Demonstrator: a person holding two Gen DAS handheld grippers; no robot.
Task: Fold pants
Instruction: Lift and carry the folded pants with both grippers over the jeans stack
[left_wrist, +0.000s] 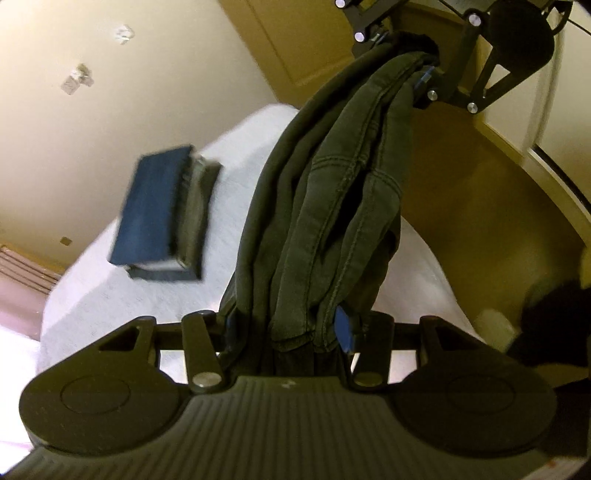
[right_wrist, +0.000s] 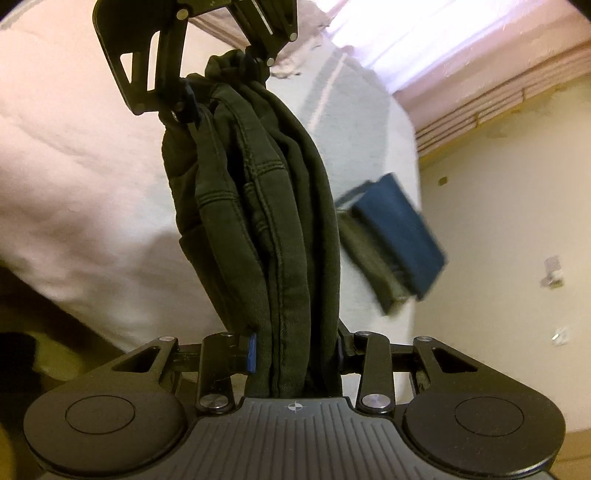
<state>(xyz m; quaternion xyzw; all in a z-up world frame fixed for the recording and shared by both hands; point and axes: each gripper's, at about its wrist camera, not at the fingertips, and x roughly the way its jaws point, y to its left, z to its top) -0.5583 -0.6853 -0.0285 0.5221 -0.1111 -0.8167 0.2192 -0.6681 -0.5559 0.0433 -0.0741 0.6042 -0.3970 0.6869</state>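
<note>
The left gripper (left_wrist: 291, 332) has its jaws pinched on one end of a bundle of dark olive pants (left_wrist: 332, 206), the cloth filling the gap between the blue-padded fingers (left_wrist: 344, 328). From there the pants run straight ahead of the jaws as a thick, gathered band, seams and folds lengthwise, up to the right gripper (left_wrist: 406, 70), which clamps the far end.

The right wrist view mirrors this: the right gripper (right_wrist: 295, 350) has its jaws pressed on the pants (right_wrist: 266, 206), with a blue pad (right_wrist: 252, 352) showing at the left finger, and the bundle stretches ahead to the left gripper (right_wrist: 225, 88), whose jaws grip the opposite end. The pants hang between the two grippers, held clear of the surface behind them.

Beyond the pants lies a bed (left_wrist: 122, 306) covered in white. To the left of the left jaws, on the bed, sits a stack of folded clothes (left_wrist: 166, 218), a blue piece on top and darker ones under it; in the right wrist view the same stack (right_wrist: 395, 243) lies to the right of the jaws. The stack is blurred in both views. Past the bed are a cream wall (left_wrist: 74, 166) and a wooden door (left_wrist: 303, 44).
</note>
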